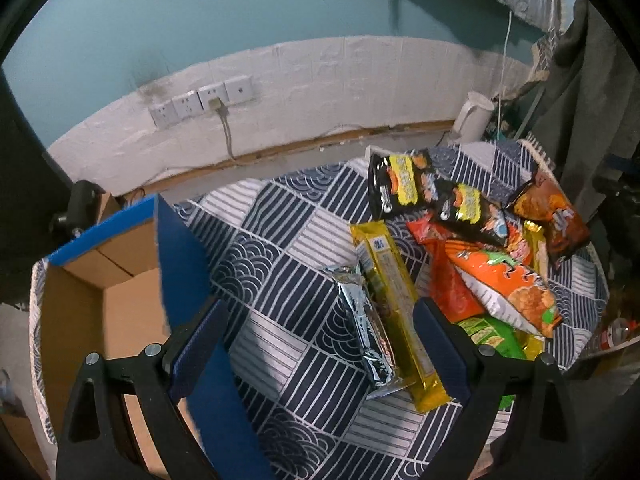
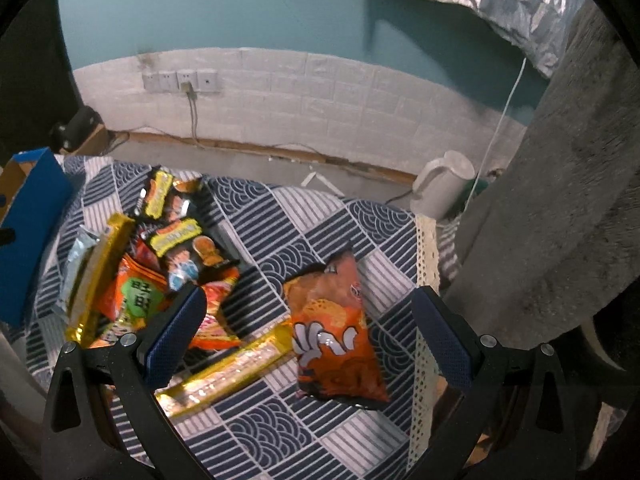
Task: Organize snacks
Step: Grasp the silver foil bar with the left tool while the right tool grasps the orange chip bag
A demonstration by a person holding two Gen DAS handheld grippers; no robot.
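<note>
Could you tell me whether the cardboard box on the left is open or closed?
Open. The cardboard box has its blue flap standing up, and the bare brown inside shows; no snacks are visible in the part seen.

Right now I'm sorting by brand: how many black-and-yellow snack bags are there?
2: far black-and-yellow bag at the pile's back edge, near black-and-yellow bag overlapping it, atop the orange packets. Others may be hidden.

Two black snack bags [image 1: 400,188] lie at twelve o'clock in the pile, with two long yellow packets [image 1: 396,300] and one silver packet [image 1: 360,320]. One box [image 1: 100,280] stands at nine o'clock. One white kettle [image 1: 472,118] stands at one o'clock.
</note>
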